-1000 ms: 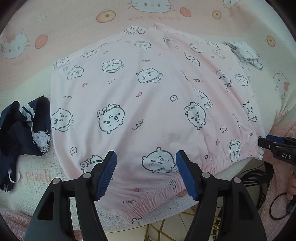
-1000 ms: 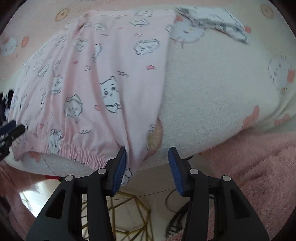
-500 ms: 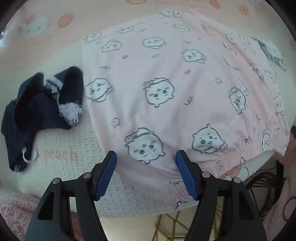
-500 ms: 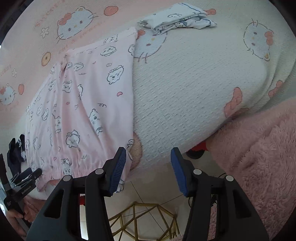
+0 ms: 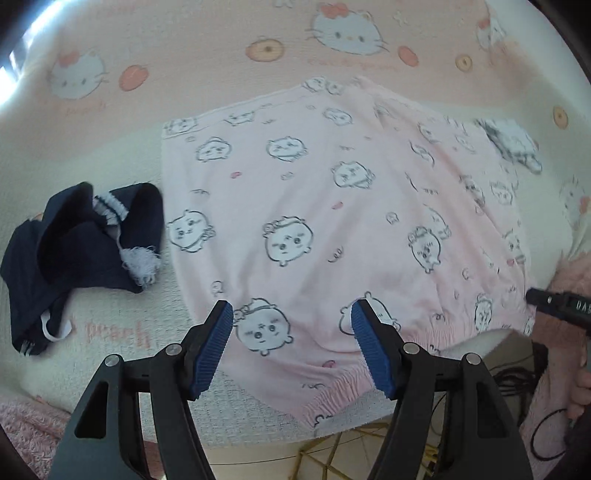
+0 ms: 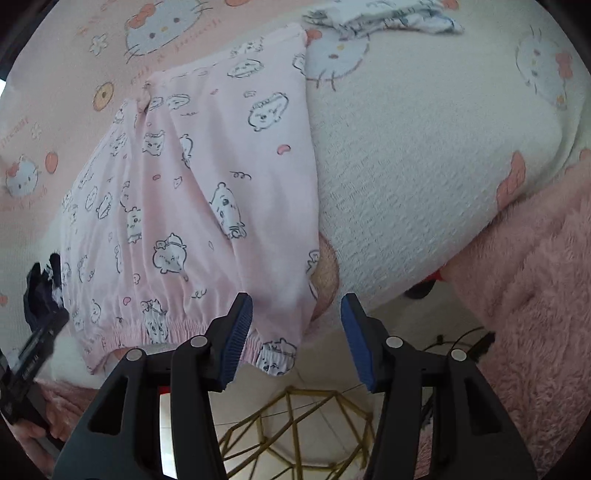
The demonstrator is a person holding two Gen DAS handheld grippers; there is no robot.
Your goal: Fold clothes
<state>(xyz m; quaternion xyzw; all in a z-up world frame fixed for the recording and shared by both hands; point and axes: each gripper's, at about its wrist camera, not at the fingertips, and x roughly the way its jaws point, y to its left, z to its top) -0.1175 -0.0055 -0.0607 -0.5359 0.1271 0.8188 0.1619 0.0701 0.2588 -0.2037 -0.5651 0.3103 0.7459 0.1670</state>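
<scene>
— Where is the bed open?
— Right of the pink pyjama bottoms (image 6: pixel 207 206) the cream bedspread (image 6: pixel 413 184) lies bare up to the folded white garment (image 6: pixel 384 18) at the far edge.
— And left?
— A dark navy garment (image 5: pixel 74 251) sits just beside the bottoms, a narrow strip of bedspread between them.

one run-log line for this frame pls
left gripper: open, empty | right gripper: open, empty | pink pajama pants: flat on blanket | fold: not started
</scene>
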